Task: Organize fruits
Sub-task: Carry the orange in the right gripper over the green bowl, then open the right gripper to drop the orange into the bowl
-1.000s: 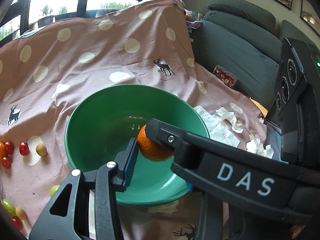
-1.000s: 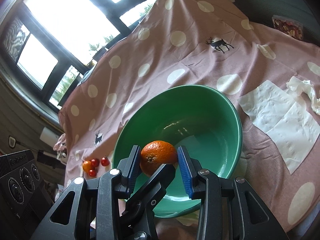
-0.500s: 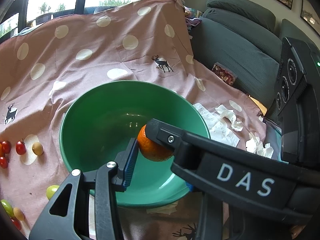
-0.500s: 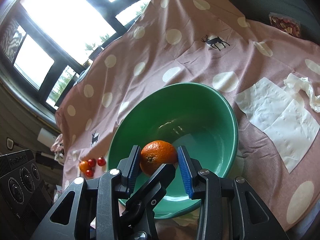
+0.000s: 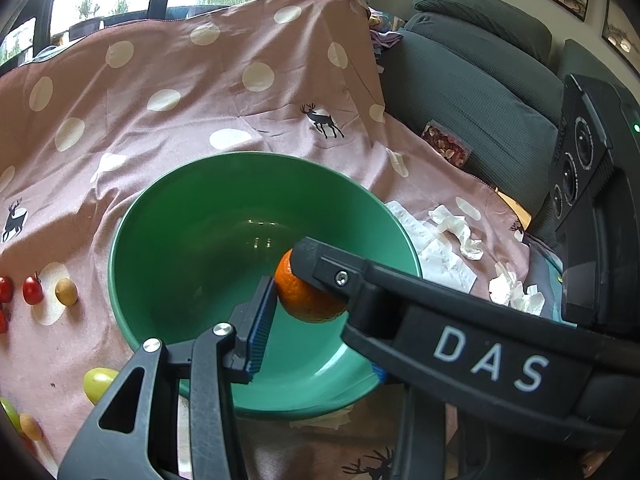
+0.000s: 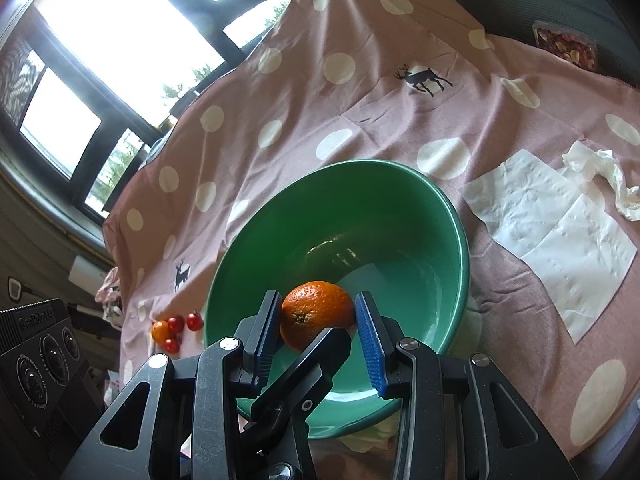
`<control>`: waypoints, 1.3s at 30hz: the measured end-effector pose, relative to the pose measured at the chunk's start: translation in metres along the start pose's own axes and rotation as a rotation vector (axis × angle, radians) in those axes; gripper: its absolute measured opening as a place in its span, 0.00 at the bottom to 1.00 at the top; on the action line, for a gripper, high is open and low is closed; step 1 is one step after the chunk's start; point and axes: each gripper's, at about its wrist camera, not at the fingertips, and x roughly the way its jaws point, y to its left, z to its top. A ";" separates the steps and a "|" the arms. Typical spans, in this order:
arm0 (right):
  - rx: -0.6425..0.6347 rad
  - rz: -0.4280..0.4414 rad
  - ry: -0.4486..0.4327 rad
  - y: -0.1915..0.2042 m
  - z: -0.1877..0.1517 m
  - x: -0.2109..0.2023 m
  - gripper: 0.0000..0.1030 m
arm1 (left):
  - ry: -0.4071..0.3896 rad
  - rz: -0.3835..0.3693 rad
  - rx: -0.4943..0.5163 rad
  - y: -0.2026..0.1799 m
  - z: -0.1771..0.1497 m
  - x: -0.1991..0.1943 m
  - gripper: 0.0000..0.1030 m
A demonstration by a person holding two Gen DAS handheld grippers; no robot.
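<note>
A pink cloth (image 5: 200, 92) with pale dots and small deer prints covered the whole surface, rumpled into soft folds. A dark ribbed sofa (image 5: 472, 92) rose at 2 o'clock in the left wrist view.

On the cloth sat a round, glossy green bowl (image 6: 448, 216), smooth-walled and deep, filling the middle of both views.

The right gripper (image 6: 318, 304) reached in from 6 o'clock over the bowl's near rim. Its black fingers stood only partly apart, and their ridged blue pads (image 6: 268, 328) lay against the two sides of the orange (image 6: 312, 312), clamping it above the bowl's inside.

The left gripper (image 5: 316, 292) came at the same fruit. In its own view the ribbed blue pad at 9 o'clock of the orange touched the peel. Its opposite finger was hidden behind the right gripper's black arm, which crossed in from 4 o'clock, so I cannot tell whether this gripper truly gripped. In the right wrist view one of its fingers crossed in front of the orange's underside.

Flat, embossed paper tissues (image 6: 560, 240) and crumpled ones lay at 3 o'clock of the bowl.

The orange was round, with dimpled peel.

At 9 o'clock of the bowl, apart from it, lay glossy red cherry tomatoes (image 5: 32, 290), an olive-brown oval fruit (image 5: 66, 292) and, nearer 8 o'clock, a yellow-green one (image 5: 98, 378).
</note>
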 end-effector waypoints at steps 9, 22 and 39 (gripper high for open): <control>-0.002 -0.010 0.003 0.001 0.000 0.000 0.40 | 0.005 -0.007 -0.003 0.001 -0.002 0.001 0.39; 0.000 -0.029 0.019 -0.001 -0.003 0.003 0.40 | 0.015 -0.014 -0.012 0.003 -0.004 0.005 0.39; -0.008 -0.032 0.017 0.004 -0.004 0.003 0.40 | -0.002 -0.005 -0.014 0.007 -0.007 -0.003 0.40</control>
